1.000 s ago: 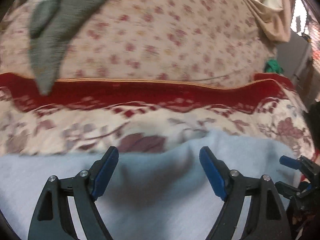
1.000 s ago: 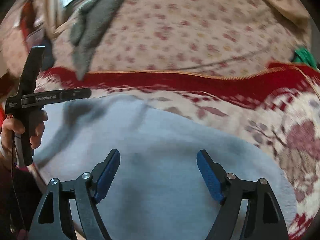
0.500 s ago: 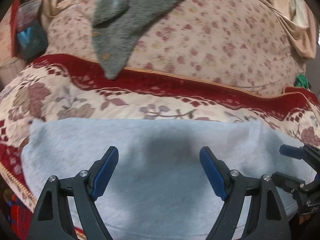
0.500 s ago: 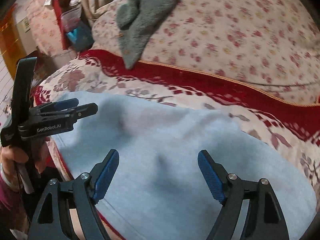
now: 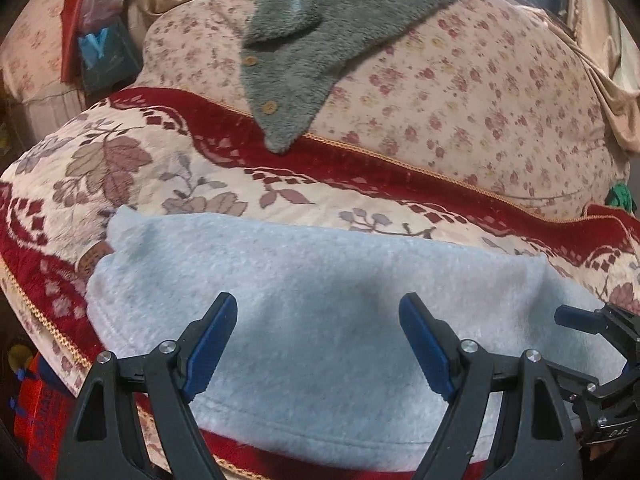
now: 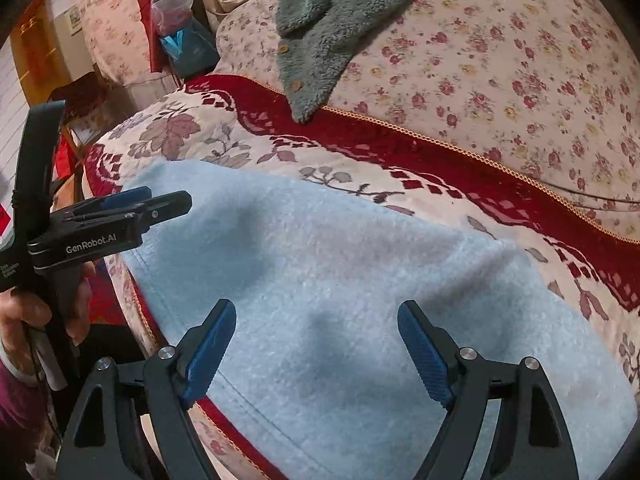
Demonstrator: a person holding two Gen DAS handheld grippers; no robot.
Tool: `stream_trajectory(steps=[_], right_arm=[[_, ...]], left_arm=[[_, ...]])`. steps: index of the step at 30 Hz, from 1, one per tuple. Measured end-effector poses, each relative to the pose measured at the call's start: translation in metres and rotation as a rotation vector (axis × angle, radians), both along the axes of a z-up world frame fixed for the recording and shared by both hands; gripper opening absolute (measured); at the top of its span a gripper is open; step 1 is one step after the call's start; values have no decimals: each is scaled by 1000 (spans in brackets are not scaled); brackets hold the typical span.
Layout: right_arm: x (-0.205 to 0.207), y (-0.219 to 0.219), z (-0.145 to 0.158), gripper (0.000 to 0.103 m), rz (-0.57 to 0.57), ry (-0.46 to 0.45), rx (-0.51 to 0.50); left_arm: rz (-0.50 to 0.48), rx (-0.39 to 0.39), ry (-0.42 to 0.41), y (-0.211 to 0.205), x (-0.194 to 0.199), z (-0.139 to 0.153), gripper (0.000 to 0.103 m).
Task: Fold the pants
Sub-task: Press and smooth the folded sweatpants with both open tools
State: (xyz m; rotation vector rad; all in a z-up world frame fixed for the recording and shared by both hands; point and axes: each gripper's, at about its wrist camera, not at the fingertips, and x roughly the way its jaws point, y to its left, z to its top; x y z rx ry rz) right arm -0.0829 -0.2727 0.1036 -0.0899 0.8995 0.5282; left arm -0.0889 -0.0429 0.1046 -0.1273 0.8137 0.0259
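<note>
Light blue fleece pants (image 5: 320, 272) lie folded into a broad flat band across a red-and-cream flowered blanket (image 5: 160, 168). My left gripper (image 5: 318, 304) hovers open over their near half, with nothing between its blue pads. My right gripper (image 6: 317, 308) is open as well, above the pants (image 6: 360, 260) further to the right. In the right wrist view the left gripper (image 6: 160, 200) shows side-on at the left, over the pants' left end, held by a hand (image 6: 24, 316). One blue pad (image 5: 568, 316) of the right gripper pokes in at the left wrist view's right edge.
A grey fleece garment with buttons (image 5: 320, 40) hangs over a rose-print quilt (image 5: 480, 100) behind the blanket. Bags and a blue packet (image 5: 104, 56) stand past the bed's left end, and a red box (image 5: 36, 412) sits low on the left. A green item (image 5: 620, 196) lies far right.
Both views have swung left along the bed, bringing the pants' left end and the bed's left edge into sight. Both grippers have stayed open and empty.
</note>
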Motion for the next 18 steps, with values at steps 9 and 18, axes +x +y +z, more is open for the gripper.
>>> stream_trajectory(steps=[9, 18], right_arm=[[13, 40, 1, 88, 113, 4, -25], [51, 112, 5, 89, 253, 2, -46]], left_arm=[[135, -55, 12, 61, -28, 3, 83], [322, -156, 78, 138, -50, -20, 83]])
